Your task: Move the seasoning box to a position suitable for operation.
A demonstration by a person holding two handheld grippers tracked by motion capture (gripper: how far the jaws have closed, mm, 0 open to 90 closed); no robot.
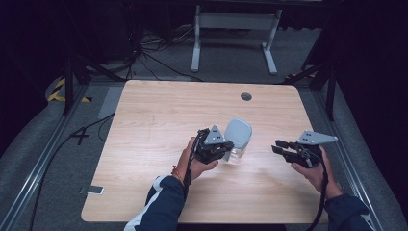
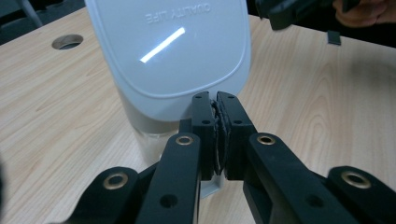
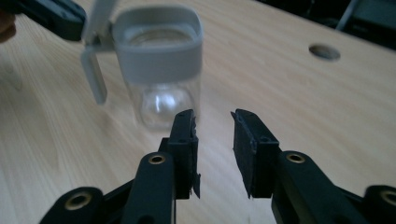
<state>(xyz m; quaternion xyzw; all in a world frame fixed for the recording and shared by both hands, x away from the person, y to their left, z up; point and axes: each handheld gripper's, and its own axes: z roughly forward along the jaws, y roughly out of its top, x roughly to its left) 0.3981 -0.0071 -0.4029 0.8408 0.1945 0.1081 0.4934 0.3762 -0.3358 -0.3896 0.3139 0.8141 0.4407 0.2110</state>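
Your left gripper [image 1: 226,148] is sitting near the middle of the table [image 1: 154,115], pressed up against the near side of a clear jar [image 1: 237,144] with a grey lid [image 1: 238,131]. In the left gripper view the jaws are closed almost flat together, pinching something thin and grey at the lid's lower edge — a tab hanging from the lid [image 2: 175,51], as far as the frame shows, though the pads are hiding the exact contact. The lid is standing tilted up toward the camera there, with a streak of light on its smooth face.

Your right gripper [image 1: 280,147] is hovering off to the jar's right, well apart from it, with nothing between the jaws. In the right gripper view you are looking along those jaws at the jar [image 3: 163,93]: they are standing narrow, a small gap between the pads, and the wood of the table is showing through it. From this side the jar's grey collar is open at the top, and a flat grey tab [image 3: 95,77] is hanging down at its left, just below your left gripper [image 3: 51,16].

The jar is standing upright on the wood — beyond it, toward the far edge, a round hole [image 1: 246,96] is showing in the tabletop.
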